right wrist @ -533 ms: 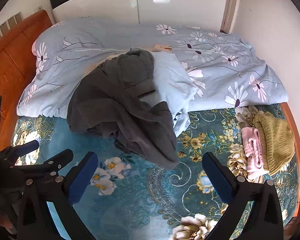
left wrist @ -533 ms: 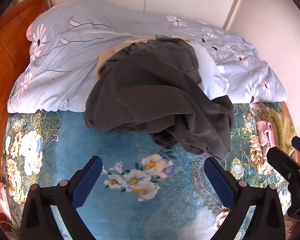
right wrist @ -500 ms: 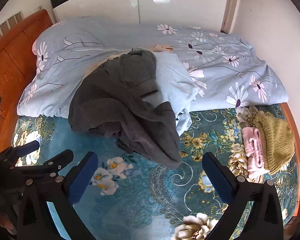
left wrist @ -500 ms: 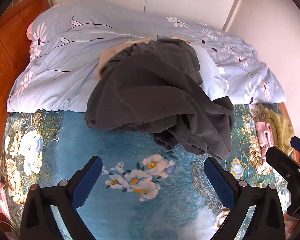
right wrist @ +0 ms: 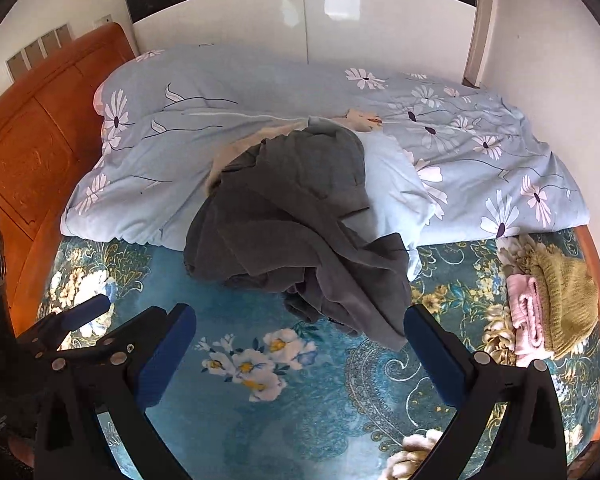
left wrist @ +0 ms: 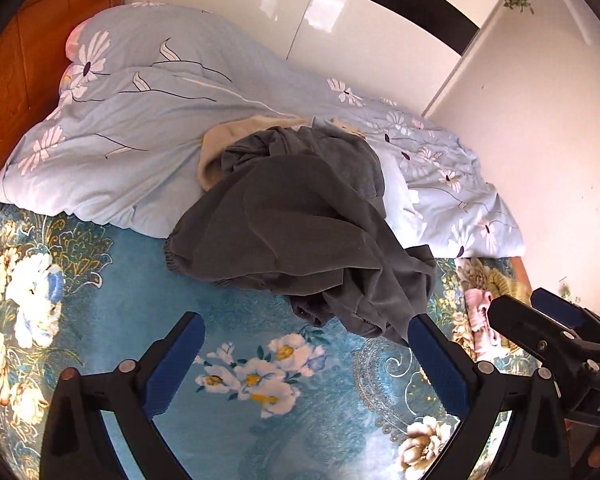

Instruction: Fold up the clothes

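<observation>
On the bed's teal floral sheet [left wrist: 100, 300], a crumpled dark grey garment [left wrist: 300, 232] slumps against the pale blue duvet [left wrist: 120, 152]. Left gripper [left wrist: 306, 364] and right gripper [right wrist: 300, 354] hover near it, fingers spread wide, grasping nothing. A blind pinch may catch several layers, or the beige cloth [left wrist: 228, 144] beneath. Sleeves and hems are buried in folds.

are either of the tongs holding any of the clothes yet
No, nothing is held. The left tongs and right tongs are both open above the teal bedspread, short of the dark grey garment.
</observation>
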`<state>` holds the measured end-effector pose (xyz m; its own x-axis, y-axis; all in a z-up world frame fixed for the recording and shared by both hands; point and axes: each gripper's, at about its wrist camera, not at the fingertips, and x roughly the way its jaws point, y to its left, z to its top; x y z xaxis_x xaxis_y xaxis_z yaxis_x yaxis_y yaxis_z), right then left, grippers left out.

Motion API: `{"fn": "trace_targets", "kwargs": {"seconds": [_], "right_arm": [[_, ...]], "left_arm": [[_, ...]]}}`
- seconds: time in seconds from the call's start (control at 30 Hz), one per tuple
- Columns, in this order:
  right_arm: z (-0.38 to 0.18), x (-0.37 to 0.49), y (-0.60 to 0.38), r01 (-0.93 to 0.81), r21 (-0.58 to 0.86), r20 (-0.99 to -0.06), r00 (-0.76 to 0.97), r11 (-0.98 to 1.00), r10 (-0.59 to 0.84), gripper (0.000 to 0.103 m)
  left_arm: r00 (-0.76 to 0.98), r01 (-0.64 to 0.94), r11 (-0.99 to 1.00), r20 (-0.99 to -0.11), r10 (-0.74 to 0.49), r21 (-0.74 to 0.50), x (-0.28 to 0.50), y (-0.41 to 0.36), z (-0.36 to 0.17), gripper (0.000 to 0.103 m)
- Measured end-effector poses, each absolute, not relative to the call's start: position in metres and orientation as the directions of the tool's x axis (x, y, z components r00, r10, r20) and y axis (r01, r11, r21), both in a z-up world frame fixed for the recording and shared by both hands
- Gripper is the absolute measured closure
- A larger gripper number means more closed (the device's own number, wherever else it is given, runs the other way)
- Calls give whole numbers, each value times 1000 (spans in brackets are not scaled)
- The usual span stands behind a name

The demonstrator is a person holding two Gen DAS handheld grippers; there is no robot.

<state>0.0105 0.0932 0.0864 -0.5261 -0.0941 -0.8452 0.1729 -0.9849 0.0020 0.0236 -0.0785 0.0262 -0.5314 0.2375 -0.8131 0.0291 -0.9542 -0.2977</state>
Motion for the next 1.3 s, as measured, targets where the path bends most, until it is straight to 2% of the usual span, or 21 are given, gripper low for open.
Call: {"fn": "trace_targets", "kwargs": {"seconds": [0.23, 0.4, 0.63, 0.97, 1.3], "right_arm": [[90, 21, 93, 135, -78, -825, -565, -988, -12, 0], [88, 27, 90, 142, -138, -821, -571, -980, 33, 0], [85, 27, 83, 147, -179, -812, -580, -973, 61, 0], [65, 15, 76, 206, -199, -837, -544, -958, 57, 0], [27, -10, 80, 244, -227, -875, -477, -943, 87, 0]], "left_arm": [[-565, 9, -970, -801, 196, -244, 59, -91, 6, 0], [-539, -5, -961, -809, 234, -275, 70, -91, -5, 0], [-549, 36, -959, -808, 215, -281, 71, -102, -4, 0], [-497, 111, -953, -846, 194, -283, 54, -111, -29, 0], [-448, 111, -944, -864, 231, -311, 4, -113, -58, 0]]}}
